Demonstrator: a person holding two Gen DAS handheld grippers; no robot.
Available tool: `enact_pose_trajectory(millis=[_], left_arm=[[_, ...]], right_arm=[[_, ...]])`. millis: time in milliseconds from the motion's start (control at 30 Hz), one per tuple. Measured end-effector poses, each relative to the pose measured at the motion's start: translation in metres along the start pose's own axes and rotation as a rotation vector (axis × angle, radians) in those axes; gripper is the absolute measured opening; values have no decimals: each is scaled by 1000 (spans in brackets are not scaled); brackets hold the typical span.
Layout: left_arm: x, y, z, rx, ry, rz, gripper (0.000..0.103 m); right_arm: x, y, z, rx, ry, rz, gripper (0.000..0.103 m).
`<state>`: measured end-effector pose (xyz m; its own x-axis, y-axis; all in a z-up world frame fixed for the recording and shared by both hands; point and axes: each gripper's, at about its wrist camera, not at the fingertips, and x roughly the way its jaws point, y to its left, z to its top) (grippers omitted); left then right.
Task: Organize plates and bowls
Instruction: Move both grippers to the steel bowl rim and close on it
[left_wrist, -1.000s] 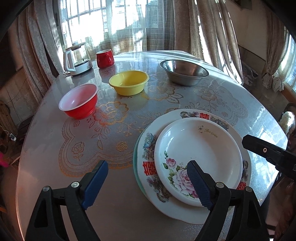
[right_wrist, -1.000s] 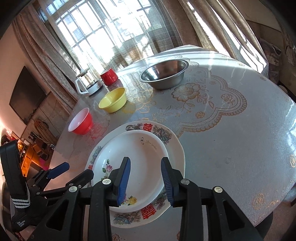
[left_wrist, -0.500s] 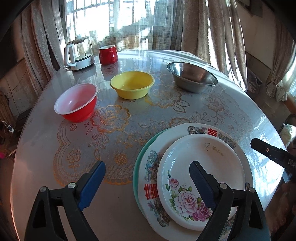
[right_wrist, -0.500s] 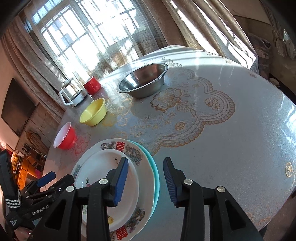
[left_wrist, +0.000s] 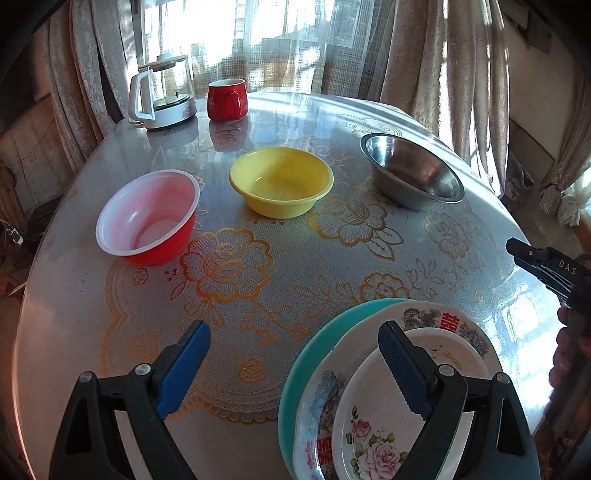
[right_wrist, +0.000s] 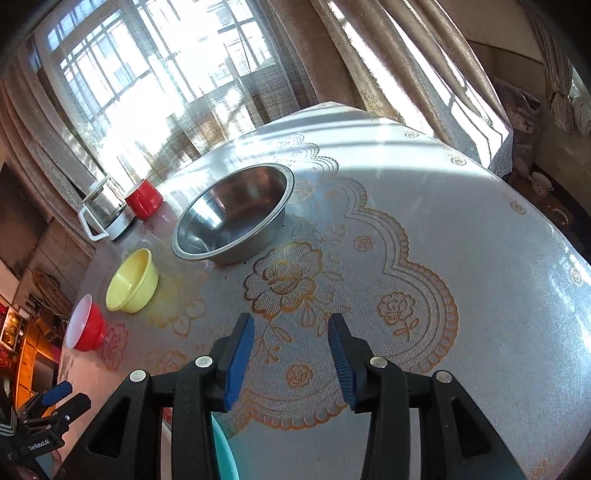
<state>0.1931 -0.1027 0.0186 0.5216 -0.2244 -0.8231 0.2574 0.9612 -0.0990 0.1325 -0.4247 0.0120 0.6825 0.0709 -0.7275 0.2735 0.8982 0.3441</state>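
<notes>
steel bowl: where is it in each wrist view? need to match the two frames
Left wrist: steel bowl sits upper right, far side of the table, right of the yellow bowl.
Right wrist: steel bowl sits centre-left, ahead of the open fingers, with the yellow bowl to its lower left.
Shared landmark: the red mug beside the glass kettle.

Far ahead of the claw: glass kettle (left_wrist: 164, 94), white handle; red mug (left_wrist: 226, 99) just beside it; lace-patterned counter (left_wrist: 229, 266); curtains (left_wrist: 424, 55) behind.
</notes>
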Motion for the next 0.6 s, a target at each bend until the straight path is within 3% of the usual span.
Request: enact_pose_trajectory(millis=[367, 600], left_arm=[[5, 5, 15, 14, -19, 33, 93], [6, 2, 25, 43, -39, 54, 93]], right_arm=[[69, 1, 71, 128, 32, 94, 43], [115, 5, 85, 193, 96, 116, 43]])
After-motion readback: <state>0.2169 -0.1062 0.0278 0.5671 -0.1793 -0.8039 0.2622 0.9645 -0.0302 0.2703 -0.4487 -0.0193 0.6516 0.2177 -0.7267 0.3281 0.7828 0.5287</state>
